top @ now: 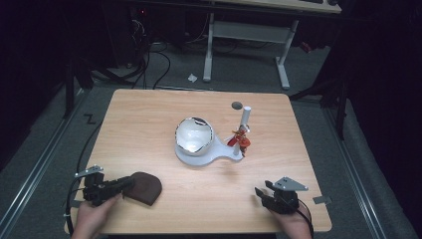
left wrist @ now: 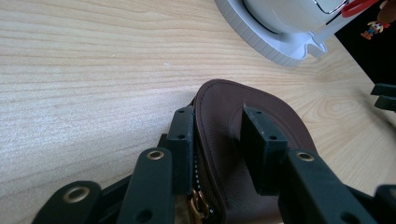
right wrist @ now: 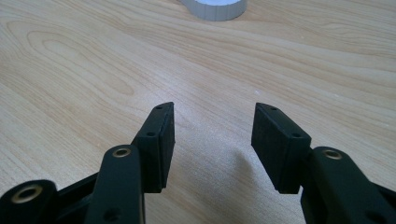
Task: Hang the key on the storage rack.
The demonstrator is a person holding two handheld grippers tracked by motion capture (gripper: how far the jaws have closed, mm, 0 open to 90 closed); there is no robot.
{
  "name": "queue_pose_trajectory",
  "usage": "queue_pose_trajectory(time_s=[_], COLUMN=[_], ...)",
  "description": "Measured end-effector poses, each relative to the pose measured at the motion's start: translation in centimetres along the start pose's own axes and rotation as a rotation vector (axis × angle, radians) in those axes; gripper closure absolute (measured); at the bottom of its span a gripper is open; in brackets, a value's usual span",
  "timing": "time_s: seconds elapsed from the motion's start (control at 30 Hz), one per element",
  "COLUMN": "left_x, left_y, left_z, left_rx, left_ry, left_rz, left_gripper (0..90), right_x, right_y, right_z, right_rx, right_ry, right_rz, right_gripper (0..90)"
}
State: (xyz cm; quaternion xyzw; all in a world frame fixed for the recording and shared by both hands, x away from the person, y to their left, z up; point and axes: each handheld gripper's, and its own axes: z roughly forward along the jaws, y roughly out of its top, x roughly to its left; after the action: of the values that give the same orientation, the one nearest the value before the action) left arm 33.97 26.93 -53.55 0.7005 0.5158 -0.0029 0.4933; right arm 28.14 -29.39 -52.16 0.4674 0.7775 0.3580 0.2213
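So the person's got the left gripper (top: 127,183) down at about 7 o'clock on the wooden table (top: 149,114), with its jaws straddling the near edge of a dark brown leather pouch (top: 144,188). In the left gripper view (left wrist: 217,135) one jaw sits along the pouch's zipper side (left wrist: 198,186) and the other rests on top of the leather, so the pouch (left wrist: 233,116) is between them, but whether the pads are actually squeezing it is hard to call. The right gripper (top: 261,193) is over at 5 o'clock, well apart from the pouch, jaws moderately wide with nothing but bare wood between them (right wrist: 214,128). Around the middle of the table there's a shiny round mirror (top: 194,134) on a white stand (top: 219,155), with a little red figure (top: 241,139) hanging off a white post (top: 245,117) at its 3 o'clock.
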Motion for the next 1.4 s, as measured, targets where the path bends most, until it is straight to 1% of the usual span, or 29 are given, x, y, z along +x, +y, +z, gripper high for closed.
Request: queue_pose_trajectory(time_s=[0.03, 0.1, 0.17, 0.23, 0.27, 0.4, 0.53, 0.67, 0.8, 0.97, 1.07, 1.1, 1.23, 1.3, 1.37, 1.4], left_x=[-0.2, -0.4, -0.7, -0.9, -1.0, -1.3, -1.6, -2.2, -2.8, -4.0, -4.5, -4.6, -5.0, -5.2, -5.4, -5.5], left_y=[0.0, 0.1, 0.2, 0.3, 0.3, 0.4, 0.5, 0.6, 0.7, 0.9, 1.0, 1.0, 1.1, 1.1, 1.2, 1.2], left_z=[0.0, -0.1, -0.1, -0.1, -0.1, -0.3, -0.4, -0.7, -1.0, -1.5, -1.7, -1.7, -1.9, -2.1, -2.2, -2.3], left_rx=[-0.003, -0.015, -0.024, -0.035, -0.036, -0.050, -0.067, -0.085, -0.114, -0.157, -0.173, -0.176, -0.208, -0.223, -0.243, -0.243], left_ry=[0.008, 0.012, 0.033, 0.038, 0.037, 0.036, 0.030, 0.027, 0.031, 0.037, 0.042, 0.038, 0.049, 0.047, 0.058, 0.059], left_rz=[0.008, 0.017, 0.041, 0.063, 0.065, 0.083, 0.087, 0.114, 0.141, 0.183, 0.203, 0.208, 0.225, 0.231, 0.233, 0.238], left_gripper=[67.0, 72.6, 78.2, 80.1, 80.5, 81.9, 82.5, 83.5, 84.3, 85.4, 85.8, 85.8, 85.9, 85.9, 85.9, 85.8], right_x=[0.0, 0.0, 0.1, 0.0, 0.0, -0.1, -0.1, -0.2, -0.2, -0.3, -0.3, -0.3, -0.4, -0.4, -0.4, -0.4], right_y=[0.0, 0.0, 0.0, 0.0, 0.0, -0.1, -0.1, -0.1, -0.1, -0.1, -0.1, -0.1, -0.1, -0.1, -0.1, -0.1], right_z=[0.0, -0.1, -0.2, -0.3, -0.2, 0.0, 0.0, 0.0, 0.0, 0.0, -0.1, -0.1, -0.1, -0.1, -0.1, -0.1], right_rx=[-0.002, -0.003, -0.005, -0.007, -0.005, 0.002, 0.002, 0.001, 0.000, -0.001, -0.004, -0.004, -0.005, -0.006, -0.006, -0.006], right_ry=[-0.001, -0.002, -0.007, -0.006, -0.007, -0.002, -0.002, -0.002, -0.003, -0.002, -0.002, -0.003, -0.004, -0.004, -0.005, -0.005], right_rz=[-0.001, 0.002, 0.006, 0.002, 0.011, 0.010, 0.010, 0.014, 0.016, 0.014, 0.016, 0.017, 0.021, 0.021, 0.025, 0.026], right_gripper=[49.6, 49.6, 49.7, 49.8, 49.7, 49.8, 49.9, 49.9, 50.0, 50.0, 50.0, 50.0, 50.1, 50.1, 50.2, 50.2])
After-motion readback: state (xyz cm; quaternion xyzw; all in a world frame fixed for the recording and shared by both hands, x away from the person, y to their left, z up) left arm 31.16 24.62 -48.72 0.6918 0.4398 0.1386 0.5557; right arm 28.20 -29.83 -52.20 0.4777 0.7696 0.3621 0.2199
